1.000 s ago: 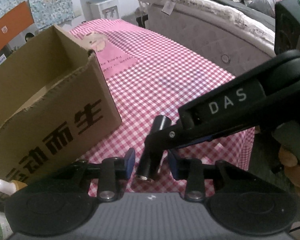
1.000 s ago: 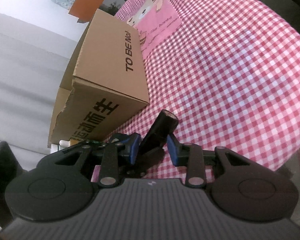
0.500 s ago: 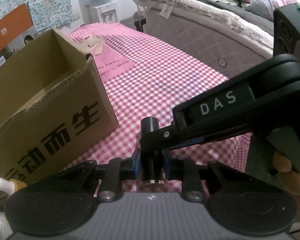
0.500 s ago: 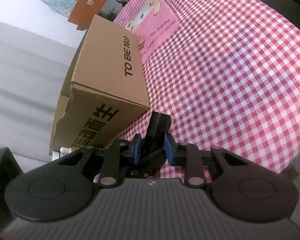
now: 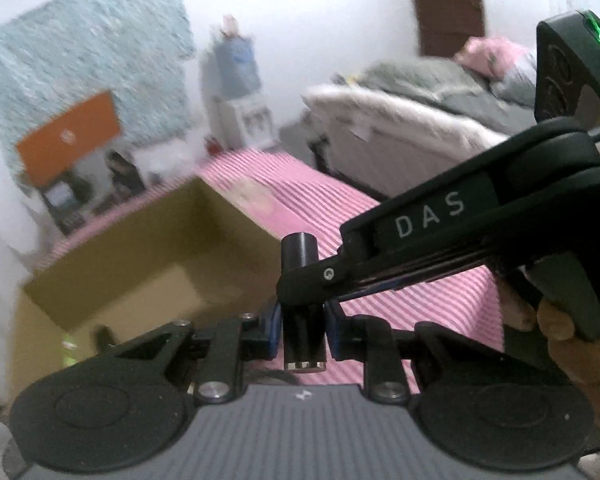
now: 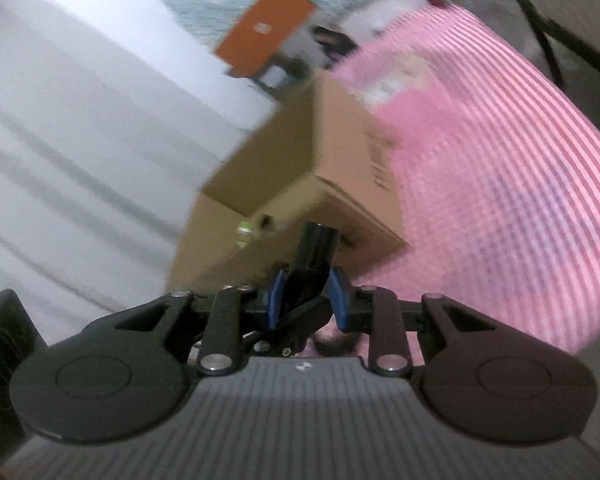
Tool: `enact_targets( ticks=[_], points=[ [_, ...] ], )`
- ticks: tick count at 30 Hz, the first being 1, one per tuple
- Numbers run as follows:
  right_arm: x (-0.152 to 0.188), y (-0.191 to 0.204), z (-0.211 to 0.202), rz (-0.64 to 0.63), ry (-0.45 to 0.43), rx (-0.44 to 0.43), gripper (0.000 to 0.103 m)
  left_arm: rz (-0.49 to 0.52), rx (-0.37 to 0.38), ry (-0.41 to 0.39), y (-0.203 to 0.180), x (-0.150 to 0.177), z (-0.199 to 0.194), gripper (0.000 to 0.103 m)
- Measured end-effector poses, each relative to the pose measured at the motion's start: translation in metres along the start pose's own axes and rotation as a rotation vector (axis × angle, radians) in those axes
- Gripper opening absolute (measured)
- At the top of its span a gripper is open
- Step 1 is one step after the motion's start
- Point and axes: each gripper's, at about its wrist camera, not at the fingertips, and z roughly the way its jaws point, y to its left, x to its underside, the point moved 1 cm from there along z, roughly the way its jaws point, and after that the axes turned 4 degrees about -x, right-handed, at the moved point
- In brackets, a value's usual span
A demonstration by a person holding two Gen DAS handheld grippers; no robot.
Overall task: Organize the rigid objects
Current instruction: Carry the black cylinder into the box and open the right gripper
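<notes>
A black cylinder (image 5: 301, 252) with a metal end stands upright, lifted above the table. My left gripper (image 5: 302, 330) is shut on its lower part, blue pads on both sides. My right gripper (image 6: 305, 300) is shut on the same cylinder (image 6: 317, 245); its DAS-marked finger (image 5: 428, 220) crosses the left wrist view from the right. An open cardboard box (image 5: 140, 264) sits left of the cylinder, also in the right wrist view (image 6: 332, 168). Both views are motion-blurred.
A pink-and-white checked tablecloth (image 5: 412, 300) covers the table. A bed (image 5: 400, 120) stands behind at right. A water dispenser (image 5: 238, 92) and an orange box (image 5: 68, 138) stand by the far wall. A hand (image 5: 560, 320) holds the right gripper.
Both grippers have risen with the cylinder held between them; the box and table now lie lower and farther. One second ago the left gripper was open, then it shut on the cylinder.
</notes>
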Motion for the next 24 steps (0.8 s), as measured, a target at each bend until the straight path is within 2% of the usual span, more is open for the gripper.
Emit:
enact_targets(
  ticks=[4,9,12,16,21,24],
  points=[
    [-0.023,0.047,0.022,-0.122,0.017,-0.061,0.024,-0.063,-0.055,-0.029,0.043,-0.016,-0.016,0.024],
    [-0.058,0.083,0.075,-0.180,0.104,-0.119,0.024,-0.138,-0.105,0.017,0.101,-0.029,-0.007,0.024],
    [-0.078,0.092,0.124,-0.166,0.206,-0.118,0.024,-0.192,-0.111,0.101,0.136,-0.029,0.017,0.023],
    [-0.093,0.091,0.192,-0.111,0.357,-0.080,0.024,-0.241,-0.087,0.256,0.177,-0.020,0.060,0.023],
    [-0.091,0.069,0.257,-0.001,0.518,-0.016,0.024,-0.291,-0.022,0.431,0.208,-0.006,0.106,0.023],
    [-0.087,0.059,0.279,0.038,0.586,0.006,0.024,-0.289,-0.018,0.498,0.217,0.003,0.120,0.023]
  ],
)
